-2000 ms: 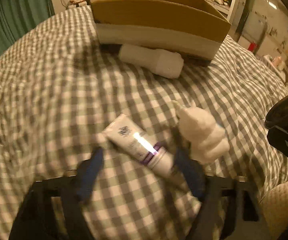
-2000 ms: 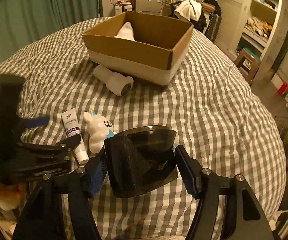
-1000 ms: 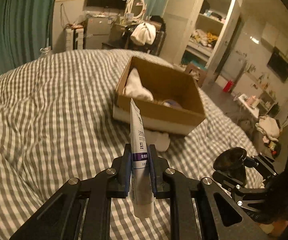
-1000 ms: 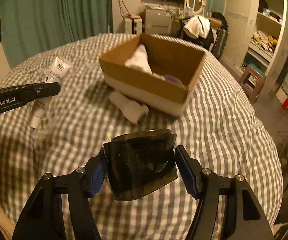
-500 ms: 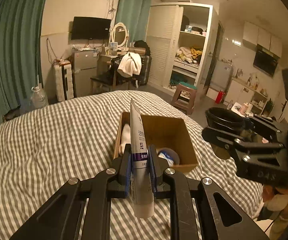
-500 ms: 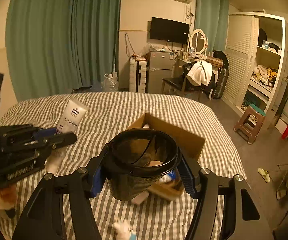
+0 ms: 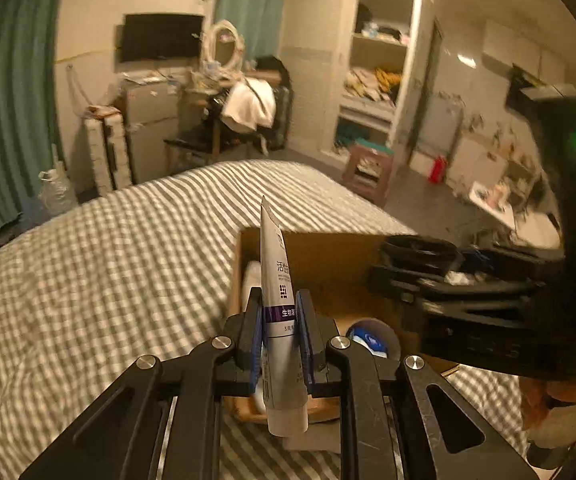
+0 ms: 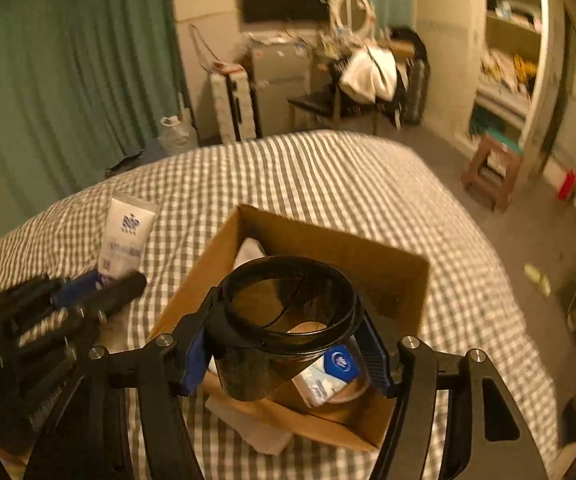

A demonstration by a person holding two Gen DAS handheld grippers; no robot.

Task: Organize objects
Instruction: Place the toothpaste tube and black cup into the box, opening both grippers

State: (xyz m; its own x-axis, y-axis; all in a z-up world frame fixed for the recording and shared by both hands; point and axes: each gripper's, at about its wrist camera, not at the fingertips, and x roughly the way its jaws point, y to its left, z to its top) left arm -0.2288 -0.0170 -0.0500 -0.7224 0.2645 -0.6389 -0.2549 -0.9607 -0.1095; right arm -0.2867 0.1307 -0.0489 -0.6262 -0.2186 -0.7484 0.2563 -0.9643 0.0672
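The left tool (image 7: 279,344) was clenched on a white tube (image 7: 280,300), and what a slim thing it was: soft plastic, flat crimped end pointing up, a purple band with printed characters across its middle, round cap end hanging below the blue pads (image 7: 255,340). It stood nearly upright, hovering over the near left corner of the cardboard box (image 7: 328,248).

The right tool (image 8: 288,344) was grasping a dark jar (image 8: 288,320), smoky and see-through, round, with a thick ridged rim and an open mouth. Its blue-padded fingers (image 8: 374,356) pressed the sides of the jar, which hung over the near part of the box. Seen from the right wrist, the tube showed its broad white face with blue lettering, off to the left of the box, above the bed.

The box was plain brown corrugated card, open-topped, its lower band pale on the near side. Inside lay something soft and white against the left wall (image 8: 250,250), and a small carton with a round blue emblem (image 8: 328,372) near the front, seen partly through the jar. A white cylinder (image 8: 248,426) lay on the cover just in front of the box.

The bed (image 8: 328,176) under the box wore a grey-and-white checked cover, softly creased.
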